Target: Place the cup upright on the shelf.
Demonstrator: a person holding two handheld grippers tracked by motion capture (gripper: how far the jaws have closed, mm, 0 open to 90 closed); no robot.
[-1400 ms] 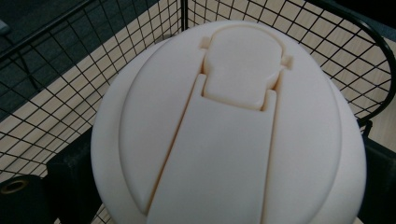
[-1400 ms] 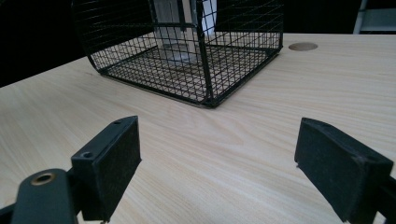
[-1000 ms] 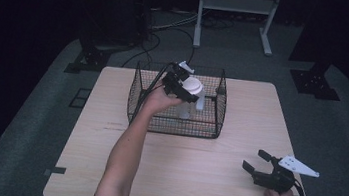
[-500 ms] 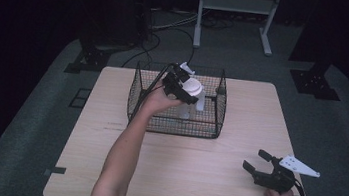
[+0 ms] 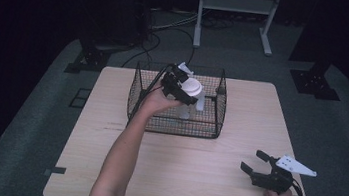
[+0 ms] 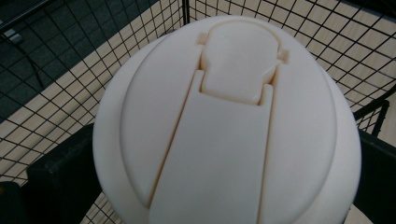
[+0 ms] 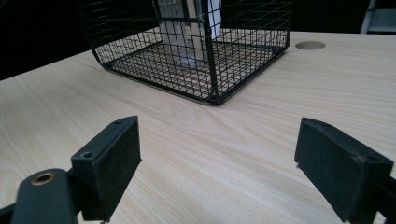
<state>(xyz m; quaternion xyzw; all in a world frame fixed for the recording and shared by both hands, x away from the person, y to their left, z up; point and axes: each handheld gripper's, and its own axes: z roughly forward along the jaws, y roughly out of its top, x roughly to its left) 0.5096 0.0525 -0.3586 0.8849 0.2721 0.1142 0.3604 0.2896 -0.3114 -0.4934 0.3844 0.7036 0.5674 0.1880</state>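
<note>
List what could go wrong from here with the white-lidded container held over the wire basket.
1. The left gripper holds the white-lidded container up inside the wire basket; moving sideways could knock it against the mesh walls and possibly drag the basket.
2. Another pale container stands right beside it in the basket; it might be bumped and toppled.
3. The right gripper sits open far off over the table, so it likely cannot steady the basket quickly.

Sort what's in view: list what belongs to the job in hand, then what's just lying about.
In the job:
- white bottle
- wire basket
- left hand-held gripper, clamped on the bottle

Lying about:
- right hand-held gripper, open, idle above the table
- cables on the floor
</note>
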